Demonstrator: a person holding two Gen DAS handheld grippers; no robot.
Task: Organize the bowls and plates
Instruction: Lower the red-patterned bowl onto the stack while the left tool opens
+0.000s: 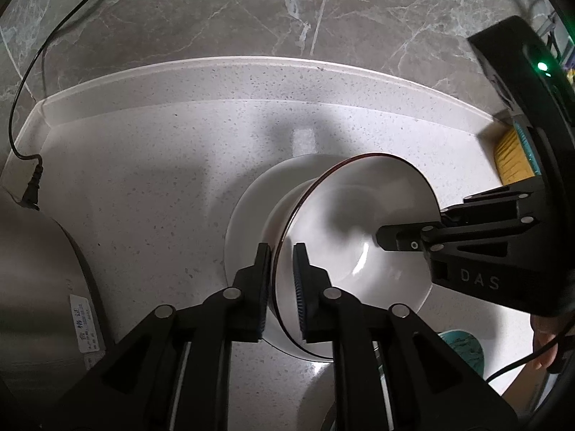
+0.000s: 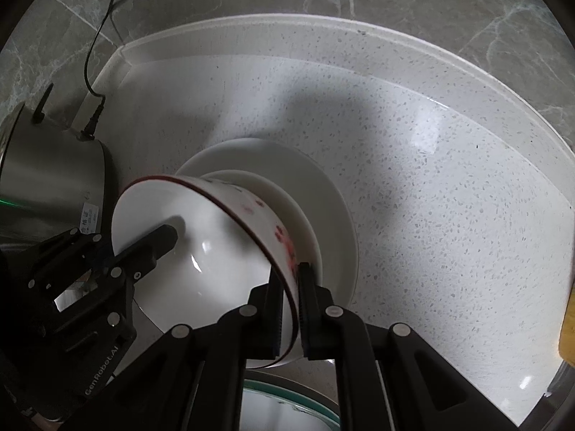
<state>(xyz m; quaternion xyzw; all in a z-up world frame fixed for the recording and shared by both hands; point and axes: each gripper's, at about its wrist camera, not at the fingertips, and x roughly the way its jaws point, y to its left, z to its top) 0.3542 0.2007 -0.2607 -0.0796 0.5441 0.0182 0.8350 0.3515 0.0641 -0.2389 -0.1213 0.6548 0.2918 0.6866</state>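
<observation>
Sitting tilted on white plate, white bowl (dark-red rim, red flowers).

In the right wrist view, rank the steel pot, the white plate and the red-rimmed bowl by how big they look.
1. The red-rimmed bowl and the white plate look about alike; the bowl is nearer the camera and hides part of the plate, so I won't rank them.
2. The steel pot, cut off by the frame edge.
</observation>
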